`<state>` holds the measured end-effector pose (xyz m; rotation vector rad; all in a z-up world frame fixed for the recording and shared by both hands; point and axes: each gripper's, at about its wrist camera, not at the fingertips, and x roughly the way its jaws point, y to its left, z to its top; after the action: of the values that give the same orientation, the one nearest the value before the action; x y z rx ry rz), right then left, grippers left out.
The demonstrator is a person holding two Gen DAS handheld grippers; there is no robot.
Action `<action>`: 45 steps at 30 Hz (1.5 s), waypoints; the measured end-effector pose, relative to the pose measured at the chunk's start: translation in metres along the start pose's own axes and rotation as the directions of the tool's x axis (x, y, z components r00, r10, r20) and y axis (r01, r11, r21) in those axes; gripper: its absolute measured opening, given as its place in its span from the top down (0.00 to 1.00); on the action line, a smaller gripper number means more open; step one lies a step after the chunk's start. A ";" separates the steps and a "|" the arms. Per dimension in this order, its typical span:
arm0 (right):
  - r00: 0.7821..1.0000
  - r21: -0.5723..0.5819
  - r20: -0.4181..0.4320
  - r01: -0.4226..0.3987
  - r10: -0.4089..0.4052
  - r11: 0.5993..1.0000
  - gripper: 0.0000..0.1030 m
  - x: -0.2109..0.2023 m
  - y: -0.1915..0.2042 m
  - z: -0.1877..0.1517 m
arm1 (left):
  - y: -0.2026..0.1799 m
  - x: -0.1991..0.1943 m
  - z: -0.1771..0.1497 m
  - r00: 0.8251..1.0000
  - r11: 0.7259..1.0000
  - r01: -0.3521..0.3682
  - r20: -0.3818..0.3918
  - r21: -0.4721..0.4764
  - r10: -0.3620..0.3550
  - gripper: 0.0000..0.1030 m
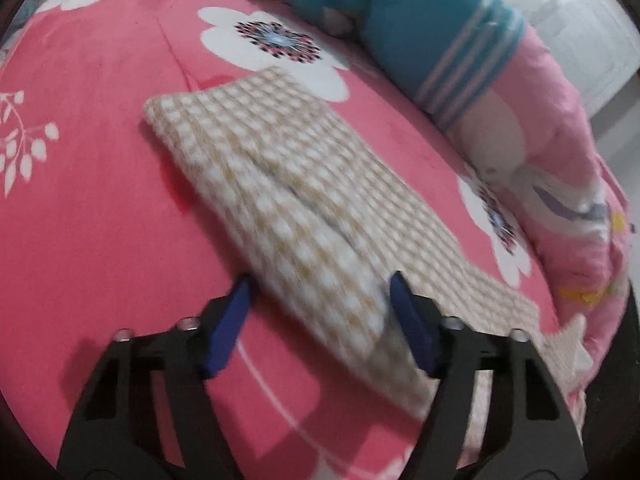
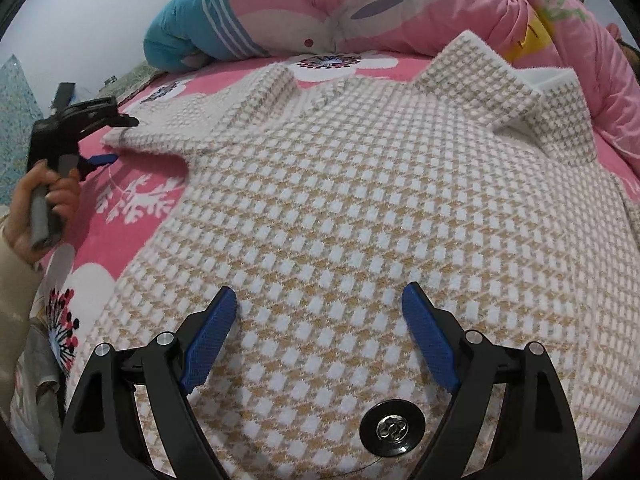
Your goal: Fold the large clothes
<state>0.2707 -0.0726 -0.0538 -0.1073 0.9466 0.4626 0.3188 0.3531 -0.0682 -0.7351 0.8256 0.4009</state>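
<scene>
While the left gripper [image 1: 320,312] is straddling the near end of the sleeve [image 1: 288,184] in the left wrist view, its blue pads are standing on either side of the cloth; the picture is too blurred to tell whether they are pressing on it. That sleeve is running as a long band from between the jaws at lower centre up toward the upper left of the frame, so its long axis is lying almost along the way the tongs are pointing — the left hand [image 2: 44,200] is plainly the nearer one to it.

In the right wrist view the right gripper [image 2: 320,316] is hanging spread wide over the checked coat [image 2: 360,208], gripping nothing, with a black button [image 2: 392,428] showing low between its arms. The garment is lying flat on the pink flowered bed cover [image 1: 100,184], filling the middle of the frame, its collar points rising at upper right. Farther off, a rolled pink quilt [image 2: 400,0] and a blue striped bundle [image 2: 192,36] are lying along the top — no containers are showing anywhere.
</scene>
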 end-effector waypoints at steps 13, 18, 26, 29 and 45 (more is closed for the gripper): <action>0.996 0.066 0.078 -0.055 0.049 0.996 0.20 -0.028 -0.016 -0.003 | -0.156 -0.096 -0.051 0.929 0.826 -0.257 0.363 0.501 0.069 0.91; 0.990 0.147 0.138 -0.058 0.038 0.987 0.20 -0.067 -0.034 -0.014 | -0.219 -0.145 -0.108 0.955 0.735 -0.125 0.282 0.666 -0.093 0.91; 0.991 0.251 0.131 -0.012 -0.021 0.968 0.20 -0.100 -0.070 -0.050 | -0.246 -0.132 -0.217 0.988 0.637 0.103 -0.007 0.764 -0.152 0.86; 0.997 0.287 0.077 -0.005 -0.018 0.958 0.20 -0.094 -0.083 -0.068 | -0.235 -0.101 -0.258 0.980 0.633 0.197 -0.154 0.749 -0.122 0.66; 0.995 0.388 0.060 -0.092 0.074 0.917 0.20 -0.110 -0.107 -0.086 | -0.188 -0.142 -0.298 0.956 0.525 0.277 -0.179 0.804 -0.231 0.15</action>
<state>0.1972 -0.2298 -0.0280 0.3068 0.9860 0.3444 0.1854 0.0016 -0.0125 0.0470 0.8226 -0.3012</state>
